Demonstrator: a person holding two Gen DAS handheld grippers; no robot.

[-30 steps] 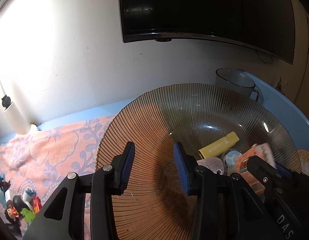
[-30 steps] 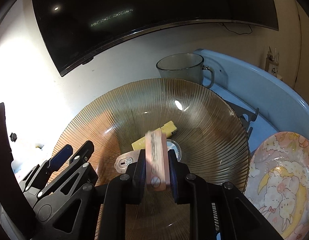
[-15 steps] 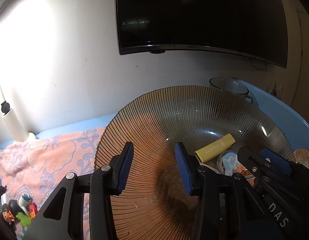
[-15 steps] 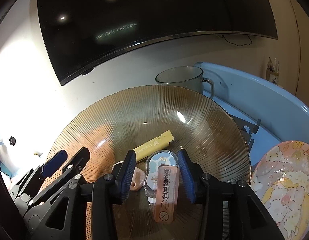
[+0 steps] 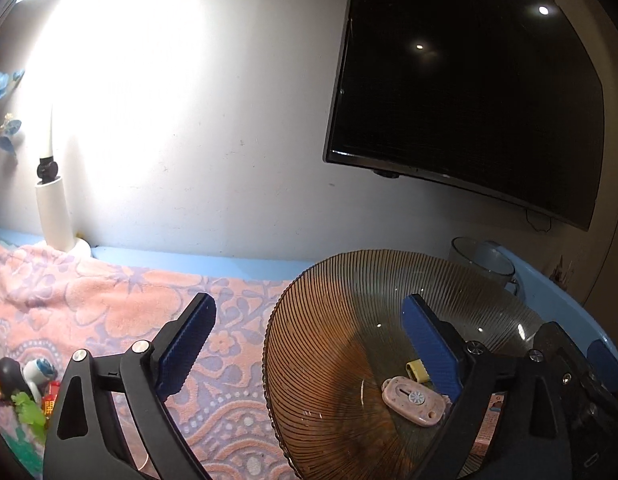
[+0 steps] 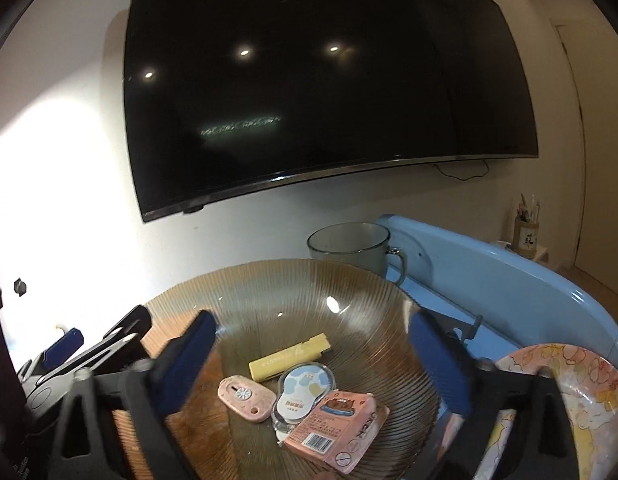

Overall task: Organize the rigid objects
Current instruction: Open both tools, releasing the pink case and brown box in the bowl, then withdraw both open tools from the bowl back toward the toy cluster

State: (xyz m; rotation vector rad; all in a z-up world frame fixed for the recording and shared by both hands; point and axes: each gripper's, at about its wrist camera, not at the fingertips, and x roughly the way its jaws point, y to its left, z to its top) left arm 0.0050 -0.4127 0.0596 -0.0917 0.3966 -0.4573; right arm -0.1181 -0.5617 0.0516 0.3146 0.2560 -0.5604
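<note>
Below the dark screen (image 6: 329,92), both the left tool (image 5: 309,332) and right tool (image 6: 313,356) are opening, empty, over the ribbed glass bowl (image 6: 373,300) holding a pink box (image 6: 341,428).

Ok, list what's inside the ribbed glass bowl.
The glass bowl holds a yellow bar, pink oval case, blue-white blister pack and pink box, which covers the pack's lower edge.

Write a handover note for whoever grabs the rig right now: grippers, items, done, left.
Left gripper: jaws opening, nothing between them, over the ribbed glass bowl's edge.
Right gripper: jaws opening, nothing gripped, above the bowl.
In bowl: pink box, yellow stick, pink oval case, blue-white case.
Done: these four items are in the bowl.
Left: small figurines on the towel, probably next.
</note>
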